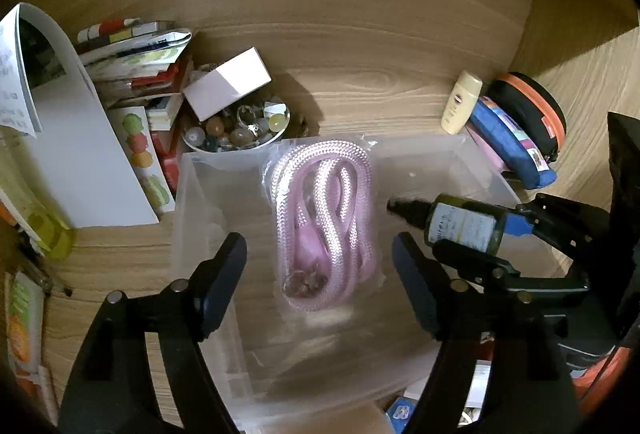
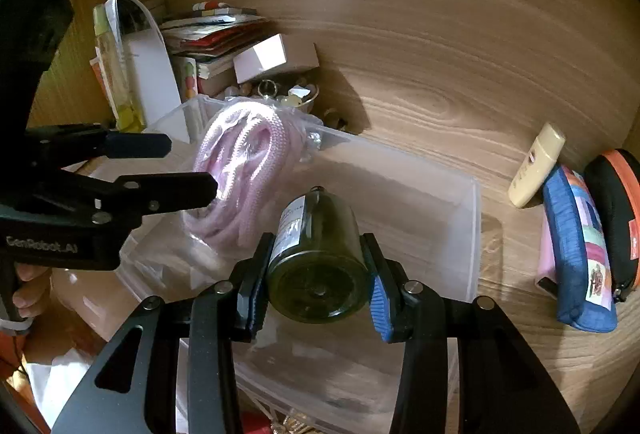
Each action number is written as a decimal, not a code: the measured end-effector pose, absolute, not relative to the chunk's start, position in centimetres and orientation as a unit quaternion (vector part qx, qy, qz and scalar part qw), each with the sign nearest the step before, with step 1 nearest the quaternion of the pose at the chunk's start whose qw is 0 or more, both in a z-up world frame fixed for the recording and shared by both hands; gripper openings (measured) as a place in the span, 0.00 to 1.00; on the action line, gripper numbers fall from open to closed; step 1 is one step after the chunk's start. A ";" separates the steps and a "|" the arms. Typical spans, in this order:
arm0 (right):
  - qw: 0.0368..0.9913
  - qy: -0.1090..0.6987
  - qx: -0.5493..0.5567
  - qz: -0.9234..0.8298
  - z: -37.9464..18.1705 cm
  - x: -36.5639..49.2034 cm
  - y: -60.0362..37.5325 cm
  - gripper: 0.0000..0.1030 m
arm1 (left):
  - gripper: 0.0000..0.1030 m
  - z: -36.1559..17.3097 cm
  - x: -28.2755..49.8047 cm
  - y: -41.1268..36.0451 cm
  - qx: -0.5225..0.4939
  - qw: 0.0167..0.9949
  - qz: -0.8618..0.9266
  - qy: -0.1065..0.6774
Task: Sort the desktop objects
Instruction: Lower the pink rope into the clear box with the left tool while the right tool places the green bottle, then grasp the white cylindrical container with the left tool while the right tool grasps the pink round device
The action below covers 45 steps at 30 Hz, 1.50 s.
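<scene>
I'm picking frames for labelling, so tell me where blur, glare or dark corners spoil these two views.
Left wrist view: the pink rope in its bag is smeared by motion blur, the clear bin looks hazy, corners go black from the fisheye. Right wrist view: sharper, the green bottle reads clearly, glare whitens the white box, and the desk grain bows.

Your left gripper (image 1: 318, 274) points steeply down with its jaws wide apart, and neither pad presses on anything. Seen from the right wrist, it reaches in from the left, fingers (image 2: 176, 189) level and parted. Your hand (image 2: 28, 294) wraps its handle at the frame's lower left edge. Your right gripper (image 2: 318, 274) also tilts downward, jaws clamped on the sides of a bottle (image 2: 316, 258), base toward its camera.
</scene>
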State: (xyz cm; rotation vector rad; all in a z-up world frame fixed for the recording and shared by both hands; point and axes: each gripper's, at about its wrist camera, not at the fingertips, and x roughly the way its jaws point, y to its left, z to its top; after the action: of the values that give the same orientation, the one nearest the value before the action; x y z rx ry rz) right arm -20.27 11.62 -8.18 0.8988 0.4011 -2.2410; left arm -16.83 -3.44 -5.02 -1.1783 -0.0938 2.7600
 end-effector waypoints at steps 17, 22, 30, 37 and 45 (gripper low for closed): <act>0.291 0.138 0.272 -0.907 -3.4 -16.5 14.8 0.81 | 0.95 -0.2 -11.7 -4.0 -0.322 0.041 0.946 -0.016; 0.277 0.131 0.253 -0.918 -1.9 -13.8 17.1 0.82 | 0.97 1.2 -8.7 -4.6 -0.302 0.026 0.953 -0.014; 0.269 0.127 0.224 -0.928 -0.9 -9.4 19.7 0.94 | 0.98 1.2 -4.5 -5.6 -0.296 0.003 0.955 -0.007; 0.281 0.129 0.243 -0.920 -3.0 -7.0 20.3 0.94 | 0.98 -1.4 -2.9 -6.4 -0.329 -0.010 0.944 -0.011; 0.301 0.120 0.303 -0.896 -7.2 -5.9 19.5 0.94 | 0.98 -5.6 -3.3 -6.4 -0.390 0.009 0.920 -0.030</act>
State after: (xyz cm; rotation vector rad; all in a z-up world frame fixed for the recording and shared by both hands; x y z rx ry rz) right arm -5.86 19.51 -7.20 0.8043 0.3185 -2.3775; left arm -3.25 -6.35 -5.62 -1.2178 -0.0939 2.8750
